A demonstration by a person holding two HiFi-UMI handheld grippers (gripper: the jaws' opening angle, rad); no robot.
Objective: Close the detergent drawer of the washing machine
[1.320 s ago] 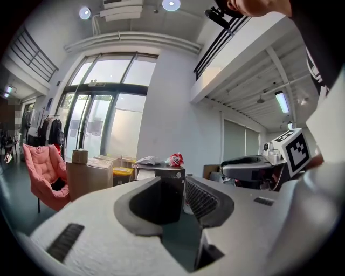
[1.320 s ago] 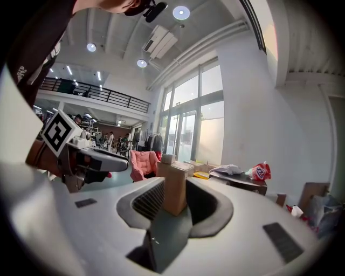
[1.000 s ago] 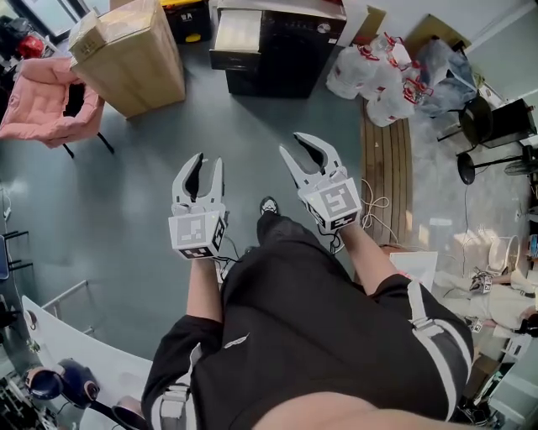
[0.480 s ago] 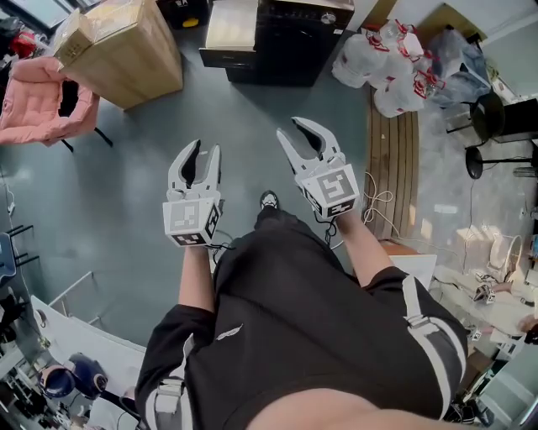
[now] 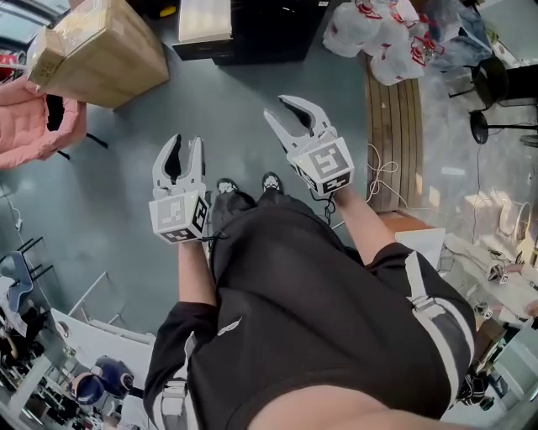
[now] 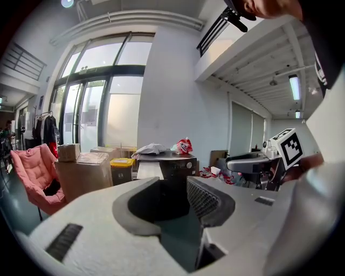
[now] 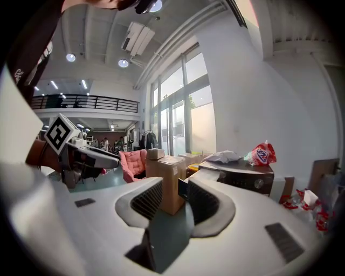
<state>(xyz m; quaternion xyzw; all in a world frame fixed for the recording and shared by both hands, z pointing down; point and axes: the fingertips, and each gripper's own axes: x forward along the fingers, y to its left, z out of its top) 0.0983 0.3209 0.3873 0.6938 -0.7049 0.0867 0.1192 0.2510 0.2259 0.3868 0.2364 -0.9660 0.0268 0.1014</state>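
Note:
The black washing machine (image 5: 269, 29) stands on the floor ahead, at the top of the head view. Its white detergent drawer (image 5: 204, 20) sticks out to the left, open. The left gripper view shows the machine (image 6: 175, 168) and the drawer (image 6: 149, 170) beyond the jaws. My left gripper (image 5: 186, 143) and right gripper (image 5: 275, 107) are held in the air in front of the person, well short of the machine. Both are open with nothing between the jaws. The left jaws have just been opening a little. In the right gripper view the machine (image 7: 245, 177) lies to the right of the jaws.
A large cardboard box (image 5: 97, 50) stands left of the machine, with a pink chair (image 5: 34, 117) further left. White plastic bags (image 5: 378, 38) and wooden planks (image 5: 389, 126) lie to the right. The person's shoes (image 5: 269, 180) are on the grey floor.
Both grippers have moved forward toward the washing machine, and the person has stepped closer. The machine and the box now sit higher in the head view.

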